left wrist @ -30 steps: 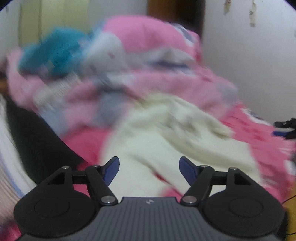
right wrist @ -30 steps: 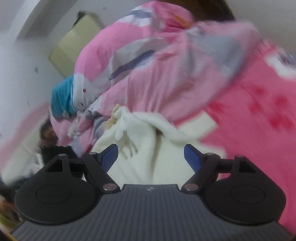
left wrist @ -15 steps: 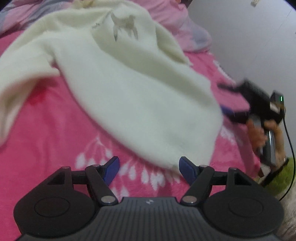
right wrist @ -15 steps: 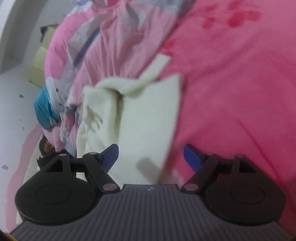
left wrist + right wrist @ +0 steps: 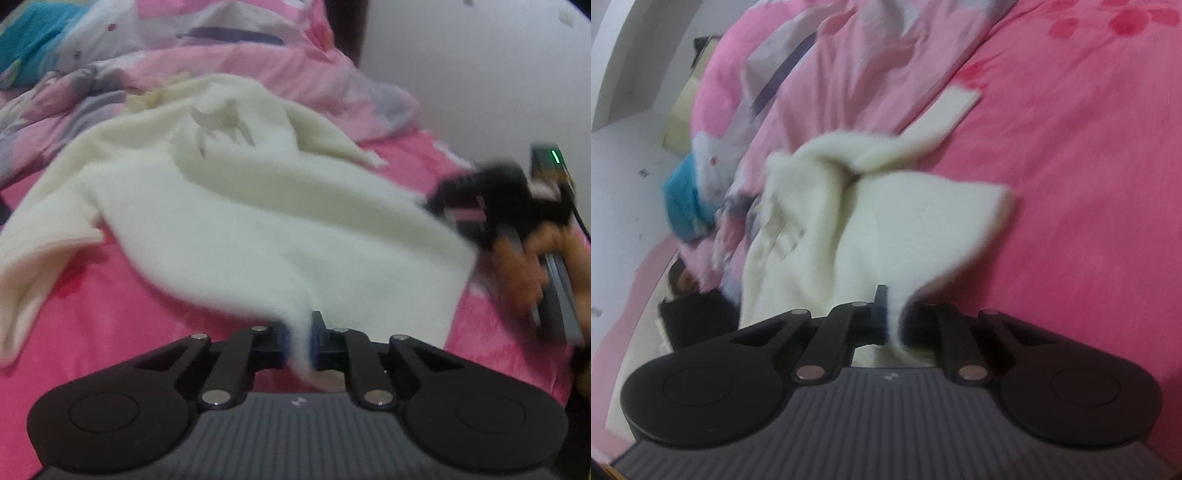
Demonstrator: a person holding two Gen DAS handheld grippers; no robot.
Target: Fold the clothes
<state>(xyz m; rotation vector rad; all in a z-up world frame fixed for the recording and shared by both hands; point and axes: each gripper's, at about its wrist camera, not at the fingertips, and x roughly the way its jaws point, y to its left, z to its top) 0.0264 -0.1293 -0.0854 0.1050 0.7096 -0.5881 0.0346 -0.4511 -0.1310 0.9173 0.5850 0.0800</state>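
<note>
The left gripper (image 5: 298, 341), black-armed with blue pads, sits at the bottom centre of the left wrist view. Its jaws have just been closing and now pinch a fold of the cream-white fuzzy sweater (image 5: 236, 206) at its near hem. The right gripper (image 5: 892, 314), low and centre in the right wrist view, has likewise just been closing and is clenched on another corner of the same sweater (image 5: 886, 229); the cloth drapes over its right pad.

From the left gripper the sweater spreads up the frame across the bright pink bedsheet with darker flower print (image 5: 110, 314). One sleeve trails to the lower left edge, and a faint grey animal-shaped print (image 5: 221, 122) shows near the upper centre; no writing can be read. Bare sheet lies open to the lower left of the hem and along the right of the right wrist view (image 5: 1089, 184). A rumpled pink, grey and white patterned quilt (image 5: 229, 48) banks up across the top, hemming in the sweater's far edge, with a teal cloth (image 5: 33, 40) at the upper left corner.

At the right edge of the left wrist view the person's right hand (image 5: 528, 273) grips the other tool's handle, its black head (image 5: 491, 199) meeting the sweater's right edge; it is blurred.
</note>
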